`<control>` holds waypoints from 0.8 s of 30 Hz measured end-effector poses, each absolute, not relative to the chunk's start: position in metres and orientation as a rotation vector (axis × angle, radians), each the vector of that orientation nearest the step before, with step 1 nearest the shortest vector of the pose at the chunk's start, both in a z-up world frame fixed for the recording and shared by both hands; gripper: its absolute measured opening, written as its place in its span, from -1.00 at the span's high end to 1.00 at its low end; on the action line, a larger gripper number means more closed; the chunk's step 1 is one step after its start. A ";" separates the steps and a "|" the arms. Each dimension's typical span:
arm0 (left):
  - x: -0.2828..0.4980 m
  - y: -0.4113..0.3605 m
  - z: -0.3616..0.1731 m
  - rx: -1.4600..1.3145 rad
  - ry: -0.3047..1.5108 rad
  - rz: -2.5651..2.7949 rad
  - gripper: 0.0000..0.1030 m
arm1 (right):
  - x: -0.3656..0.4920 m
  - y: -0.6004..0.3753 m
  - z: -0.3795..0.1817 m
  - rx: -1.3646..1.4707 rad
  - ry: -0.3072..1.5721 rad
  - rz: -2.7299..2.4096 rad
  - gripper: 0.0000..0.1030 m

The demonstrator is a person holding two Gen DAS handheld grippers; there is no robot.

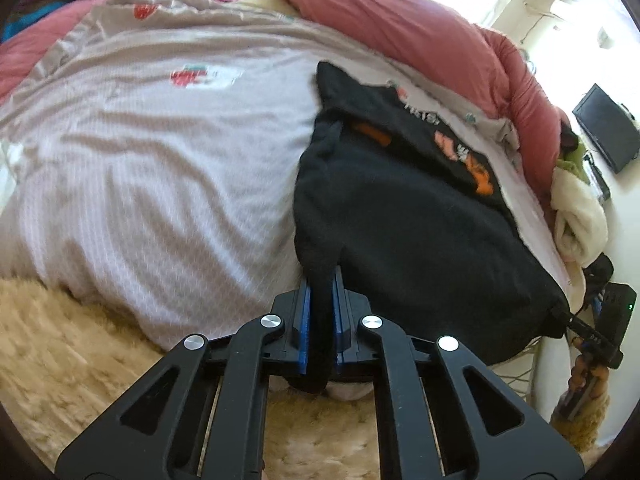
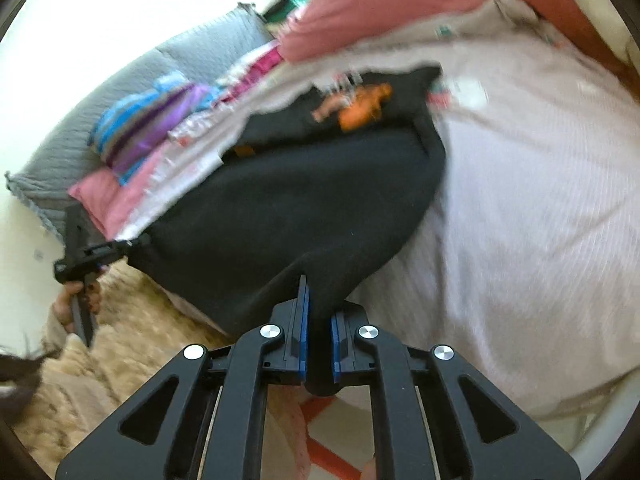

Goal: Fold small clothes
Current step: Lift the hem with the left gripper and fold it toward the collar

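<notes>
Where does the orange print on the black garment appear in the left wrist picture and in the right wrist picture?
Left wrist view: the orange print lies right of centre, on the far part of the black garment.
Right wrist view: the orange print lies above centre, near the garment's far edge.
Shared landmark: the pink duvet, bunched beyond the garment in both views.

— What do I see past my work? A pale striped bedsheet [image 1: 160, 184] fills the middle, with a small red printed patch [image 1: 186, 76] at eleven o'clock.

— And round the edges?

— A salmon-pink duvet [image 1: 420, 28] is bunched from twelve to two. A shaggy beige rug [image 1: 60, 344] lies at eight. A cream towel [image 1: 580, 216] is heaped at three, under a dark screen [image 1: 608, 128]. From my other side, a grey cushion [image 2: 120, 88] sits at ten, striped purple-and-blue cloth [image 2: 148, 120] beside it.
</notes>
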State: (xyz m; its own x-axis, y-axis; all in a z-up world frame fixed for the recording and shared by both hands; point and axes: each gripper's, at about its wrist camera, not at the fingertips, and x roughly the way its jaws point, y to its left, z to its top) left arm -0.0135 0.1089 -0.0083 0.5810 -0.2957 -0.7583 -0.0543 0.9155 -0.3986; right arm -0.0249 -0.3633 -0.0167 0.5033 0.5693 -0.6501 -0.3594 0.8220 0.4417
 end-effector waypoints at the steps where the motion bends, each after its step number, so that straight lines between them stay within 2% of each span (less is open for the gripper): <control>1: -0.012 0.109 -0.005 -0.404 0.941 -0.147 0.94 | -0.024 -0.364 -0.011 0.262 0.856 0.572 0.86; 8: 0.008 0.121 0.025 -0.432 0.866 -0.159 0.94 | -0.003 -0.379 0.022 0.301 0.726 0.550 0.86; 24: 0.089 0.109 0.071 -0.367 0.787 -0.166 0.94 | 0.053 -0.376 0.059 0.290 0.622 0.466 0.86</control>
State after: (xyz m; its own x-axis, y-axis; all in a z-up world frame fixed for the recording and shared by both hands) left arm 0.0891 0.1094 0.0710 0.6973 -0.2806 -0.6596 0.0101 0.9240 -0.3824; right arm 0.0526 -0.3762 0.0589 0.7152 0.4995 -0.4889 -0.3292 0.8578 0.3948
